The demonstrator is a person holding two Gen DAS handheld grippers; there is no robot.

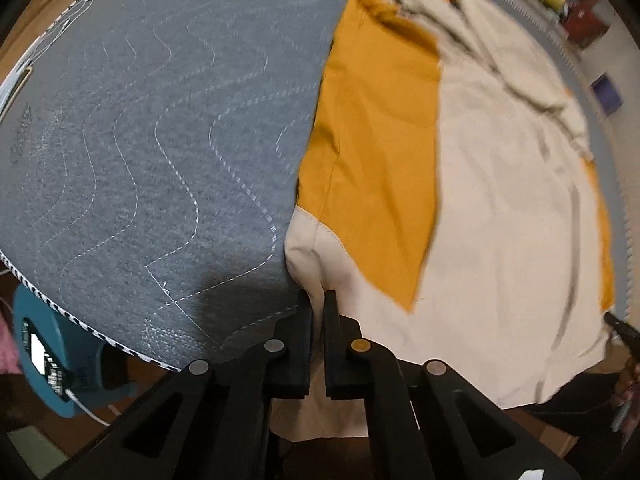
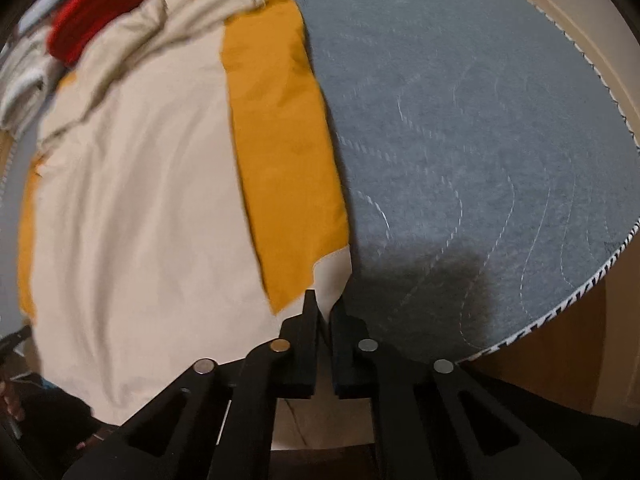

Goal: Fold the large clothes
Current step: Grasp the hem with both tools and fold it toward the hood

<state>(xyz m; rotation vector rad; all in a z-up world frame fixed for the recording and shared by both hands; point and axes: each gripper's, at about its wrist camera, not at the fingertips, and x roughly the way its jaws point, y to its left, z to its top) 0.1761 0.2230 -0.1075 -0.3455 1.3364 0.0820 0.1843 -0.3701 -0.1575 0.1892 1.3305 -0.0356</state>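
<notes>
Right up close, the left gripper (image 1: pixel 318 304) is pinched tight on the near cream corner of the cream and mustard garment (image 1: pixel 500 208), a fold of cloth squeezed between its black fingers (image 1: pixel 300 340) and more hanging slack below them over the table edge. From that grip the garment runs away toward one o'clock, a mustard panel (image 1: pixel 376 152) along its left side and plain cream to the right of it. At nine o'clock of the garment lies bare grey quilted blanket (image 1: pixel 152 120) with wavy white stitching, its striped hem curving past a blue stool-like thing (image 1: pixel 44 344) down at eight o'clock.

Over on the other side, the right gripper (image 2: pixel 324 304) is likewise clamped on the opposite near cream corner (image 2: pixel 334 276), its fingers (image 2: pixel 306 344) pressed together with only cloth between. Seen from there the garment stretches toward eleven o'clock, the mustard panel (image 2: pixel 280 140) on its right edge, touching the grey blanket (image 2: pixel 480 120) that fills the view from one to four o'clock. Farthest off, at the garment's rumpled far end, a red cloth (image 2: pixel 104 8) sits bunched against it, blurred
</notes>
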